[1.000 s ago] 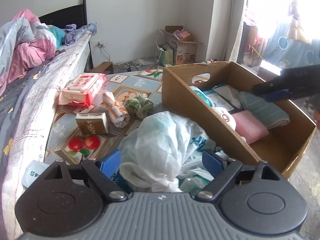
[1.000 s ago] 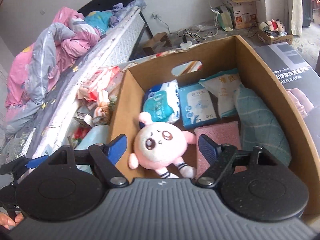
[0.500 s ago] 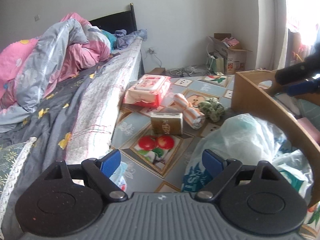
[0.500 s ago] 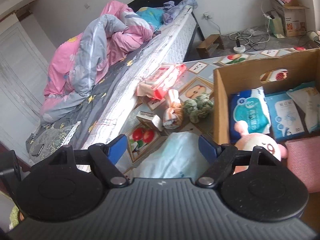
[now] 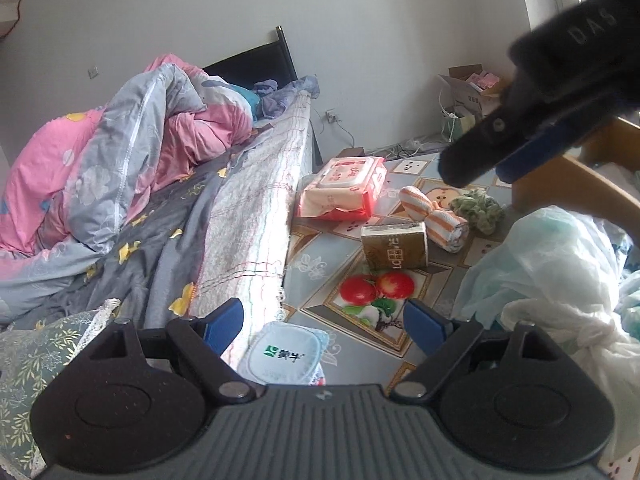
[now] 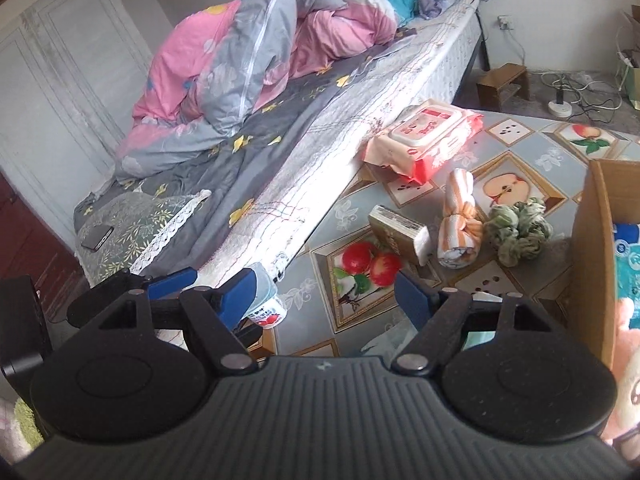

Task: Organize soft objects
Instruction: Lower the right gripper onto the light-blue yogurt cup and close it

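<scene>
Left gripper [image 5: 322, 322]: blue-padded fingers stand wide apart; nothing is held between them.
Right gripper [image 6: 326, 290]: jaws are closing slightly, still well apart; nothing lies between the pads.
Between left fingers: a round white foil-lidded cup with green print [image 5: 282, 356] is seen low down, just ahead of the pads, on the fruit-patterned floor mat [image 5: 376, 292].
Ahead of right fingers: an orange-and-white striped rolled towel [image 6: 458, 222], a crumpled green-and-white cloth bundle [image 6: 518, 230] just beside it, and a gold-brown rectangular tissue pack [image 6: 398, 232] on its other side.
Farther ahead: a pink-and-white flat wet-wipe pack with hard lid [image 6: 426, 138], against the mattress edge.
Right of right fingers: the brown cardboard box [image 6: 590, 248] wall; a blue-and-white pack and a pink plush toy are partly visible inside.
Right of left fingers: a pale turquoise crinkled plastic bag [image 5: 560, 264], loosely heaped.
Handling, judged: towel and cloth bundle are taken as light and compressible; slip is unlikely, but loose folds may trail.
Grasp point, judged: the towel's knotted middle would give the firmest hold; the cloth bundle is best pinched through its bulk, not by an edge.
Wipe pack, judged: heavier, with slick film; a grip across the short side is advised.
Stage, judged: several soft items remain outside the box.
</scene>
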Demonstrator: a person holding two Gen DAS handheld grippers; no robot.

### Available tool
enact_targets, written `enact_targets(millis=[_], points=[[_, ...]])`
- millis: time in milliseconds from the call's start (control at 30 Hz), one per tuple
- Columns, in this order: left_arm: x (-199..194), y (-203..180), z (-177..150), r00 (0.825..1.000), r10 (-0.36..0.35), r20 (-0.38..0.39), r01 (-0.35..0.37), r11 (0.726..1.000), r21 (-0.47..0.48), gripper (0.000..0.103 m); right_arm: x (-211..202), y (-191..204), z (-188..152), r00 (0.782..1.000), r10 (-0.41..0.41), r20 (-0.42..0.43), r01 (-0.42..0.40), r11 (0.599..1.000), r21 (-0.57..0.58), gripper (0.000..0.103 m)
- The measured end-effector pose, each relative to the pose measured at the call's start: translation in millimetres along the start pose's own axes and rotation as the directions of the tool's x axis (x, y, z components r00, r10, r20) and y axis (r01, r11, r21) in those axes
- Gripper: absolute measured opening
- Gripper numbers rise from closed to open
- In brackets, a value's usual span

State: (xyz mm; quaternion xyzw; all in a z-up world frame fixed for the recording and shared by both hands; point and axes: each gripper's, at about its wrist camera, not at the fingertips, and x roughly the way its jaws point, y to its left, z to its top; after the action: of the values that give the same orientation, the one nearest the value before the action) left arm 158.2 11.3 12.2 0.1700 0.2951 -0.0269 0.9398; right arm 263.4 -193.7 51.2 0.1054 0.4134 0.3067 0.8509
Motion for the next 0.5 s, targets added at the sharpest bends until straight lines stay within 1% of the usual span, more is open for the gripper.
enact_targets(millis=[100, 167, 233, 267, 333, 367, 433, 500], points=[[6, 5, -10, 0.999, 0.041, -0.03, -0.042, 0.999, -0.02, 0.089, 24, 14, 10, 0.996, 0.078, -0.047, -0.079, 0.997, -0.02, 0.075], [13, 11, -17, 0.997, 0.051, -0.061, -0.055, 0.997, -0.058, 0.088, 45, 22, 14, 0.988, 0.132, -0.085, -0.133, 0.991, -0.001, 0.072], [18, 15, -24, 0.994, 0.058, -0.092, -0.065, 0.995, -0.08, 0.08, 72, 27, 17, 0.974, 0.191, -0.125, -0.186, 0.981, 0.049, 0.068], [21, 16, -27, 0.993, 0.056, -0.101, -0.065, 0.994, -0.086, 0.078, 84, 27, 19, 0.968, 0.206, -0.142, -0.198, 0.978, 0.071, 0.065], [29, 19, -31, 0.99, 0.052, -0.129, -0.064, 0.993, -0.096, 0.07, 114, 28, 21, 0.959, 0.222, -0.176, -0.205, 0.972, 0.111, 0.061], [33, 21, -33, 0.989, 0.05, -0.137, -0.064, 0.993, -0.101, 0.068, 126, 27, 21, 0.955, 0.227, -0.189, -0.205, 0.97, 0.13, 0.059], [40, 21, -35, 0.986, 0.058, -0.158, -0.074, 0.992, -0.102, 0.067, 149, 23, 19, 0.948, 0.236, -0.212, -0.203, 0.965, 0.168, 0.055], [49, 21, -36, 0.983, 0.056, -0.173, -0.074, 0.993, -0.097, 0.065, 167, 19, 16, 0.945, 0.233, -0.229, -0.192, 0.963, 0.188, 0.054]])
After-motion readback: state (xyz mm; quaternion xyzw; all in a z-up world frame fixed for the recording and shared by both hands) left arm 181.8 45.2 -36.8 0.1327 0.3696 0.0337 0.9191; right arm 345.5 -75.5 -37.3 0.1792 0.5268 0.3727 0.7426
